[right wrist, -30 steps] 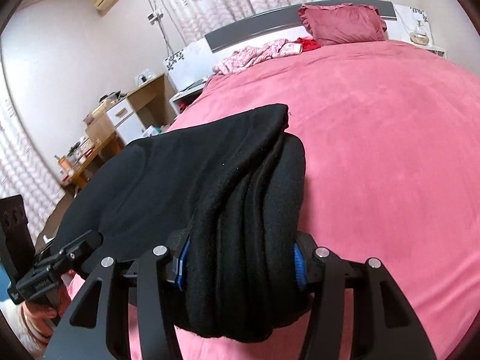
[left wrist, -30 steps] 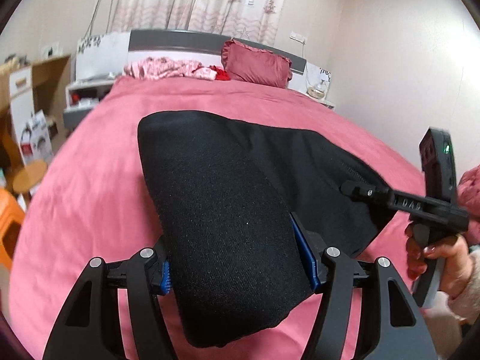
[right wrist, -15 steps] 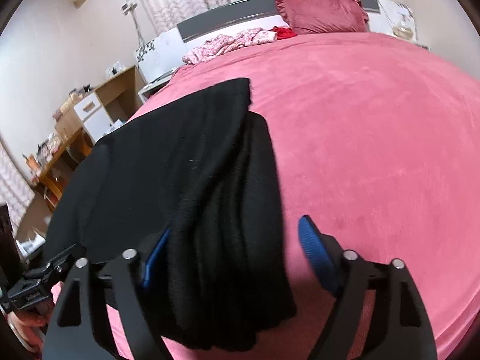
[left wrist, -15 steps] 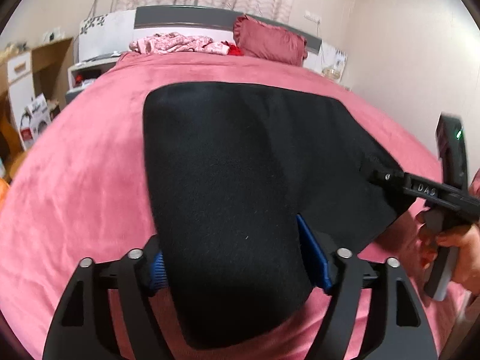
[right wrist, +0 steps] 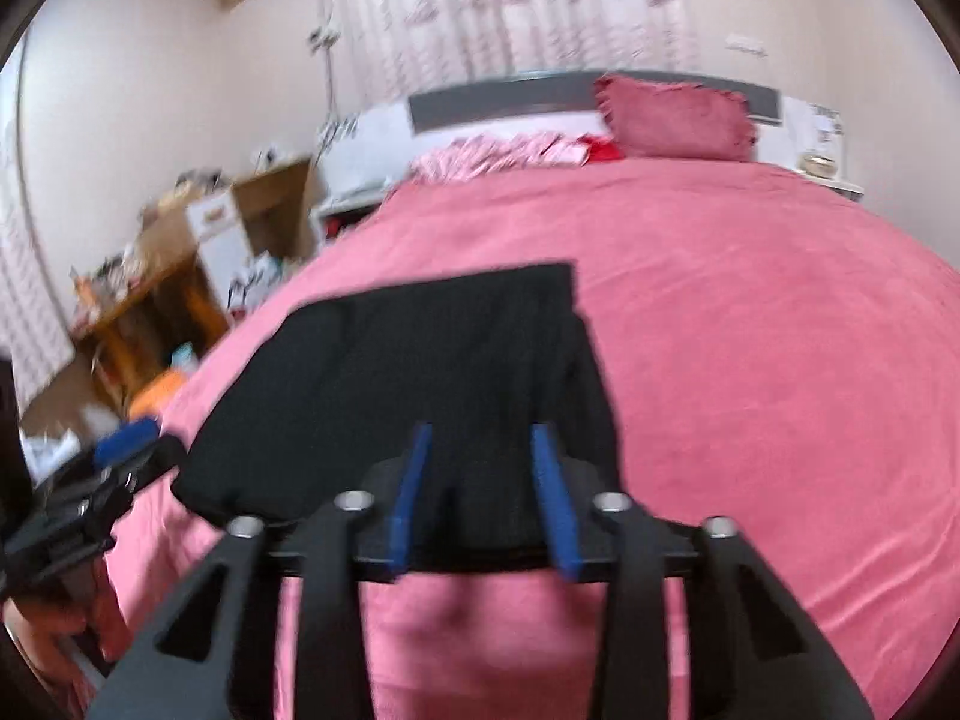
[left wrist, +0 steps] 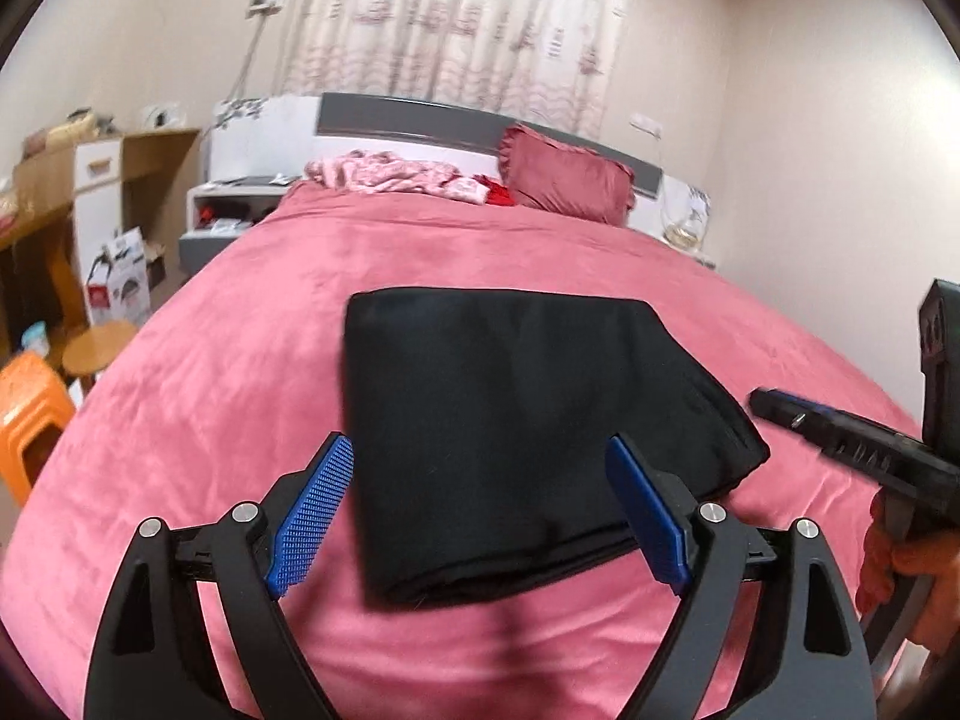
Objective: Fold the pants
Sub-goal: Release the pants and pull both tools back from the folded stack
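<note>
Between and just ahead of your left gripper (left wrist: 474,510), whose jaws are spread wide and grasp nothing, the folded black pants (left wrist: 510,420) lie flat on the pink bedspread (left wrist: 210,372). To the right, your right gripper (right wrist: 480,504) has its jaws partly parted over the near edge of the bundle; blur hides whether they touch cloth. Pull back carelessly and a blue pad (right wrist: 555,504) may snag that edge, dragging the layers askew and undoing the fold.
</note>
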{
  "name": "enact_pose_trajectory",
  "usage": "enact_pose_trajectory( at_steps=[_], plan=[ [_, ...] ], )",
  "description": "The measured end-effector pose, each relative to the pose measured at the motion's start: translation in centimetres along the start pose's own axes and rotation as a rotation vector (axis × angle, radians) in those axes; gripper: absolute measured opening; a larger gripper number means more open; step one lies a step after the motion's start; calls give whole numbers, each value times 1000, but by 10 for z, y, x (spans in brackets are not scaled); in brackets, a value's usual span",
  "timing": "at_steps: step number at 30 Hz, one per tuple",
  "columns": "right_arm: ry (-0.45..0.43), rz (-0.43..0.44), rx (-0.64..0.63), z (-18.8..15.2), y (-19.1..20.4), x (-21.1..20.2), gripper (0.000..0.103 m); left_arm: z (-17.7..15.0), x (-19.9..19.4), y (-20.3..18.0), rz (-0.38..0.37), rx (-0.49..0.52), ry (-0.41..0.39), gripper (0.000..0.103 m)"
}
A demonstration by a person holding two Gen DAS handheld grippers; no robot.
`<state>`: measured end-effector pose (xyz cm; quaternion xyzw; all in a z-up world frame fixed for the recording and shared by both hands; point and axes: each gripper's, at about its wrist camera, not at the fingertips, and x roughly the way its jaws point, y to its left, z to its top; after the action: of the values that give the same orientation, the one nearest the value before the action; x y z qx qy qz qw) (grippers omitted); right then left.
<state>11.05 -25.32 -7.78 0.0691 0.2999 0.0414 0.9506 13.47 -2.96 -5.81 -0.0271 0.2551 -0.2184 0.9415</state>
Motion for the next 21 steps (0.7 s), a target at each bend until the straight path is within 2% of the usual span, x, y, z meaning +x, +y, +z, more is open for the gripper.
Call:
enact_pose_trajectory(
  at_steps=[2, 3, 4, 8, 10, 12, 16, 17, 19, 20, 21],
  plan=[
    [72, -53, -15, -3, -3, 19, 16, 3, 11, -11, 1, 58, 14, 85],
    [99, -73, 2, -4, -8, 26, 3, 4, 22, -16, 2, 103, 47, 85],
    [125, -89, 33, -5, -17, 34, 0, 4, 29, -17, 7, 120, 69, 84],
    [142, -123, 146, -1, -45, 49, 0, -5, 70, -15, 51, 178, 205, 83],
    [141, -160, 122, 1, -41, 57, 0, -9, 80, -18, 72, 222, 210, 86],
    [127, -189, 93, -1, -35, 57, 0, -11, 83, -17, 80, 215, 210, 87],
    [84, -158, 136, -7, -37, 46, 0, -12, 75, -12, 83, 170, 212, 89],
    [71, -140, 163, -8, -39, 42, 3, -13, 71, -12, 86, 157, 210, 92],
    [50, -129, 223, -15, -37, 23, 20, -18, 59, -10, 99, 118, 205, 98],
    [40, -137, 244, -21, -33, 12, 57, -23, 52, -9, 103, 92, 200, 99],
    [27, -146, 261, -26, -29, 4, 79, -29, 47, -8, 103, 72, 204, 99]
  ],
)
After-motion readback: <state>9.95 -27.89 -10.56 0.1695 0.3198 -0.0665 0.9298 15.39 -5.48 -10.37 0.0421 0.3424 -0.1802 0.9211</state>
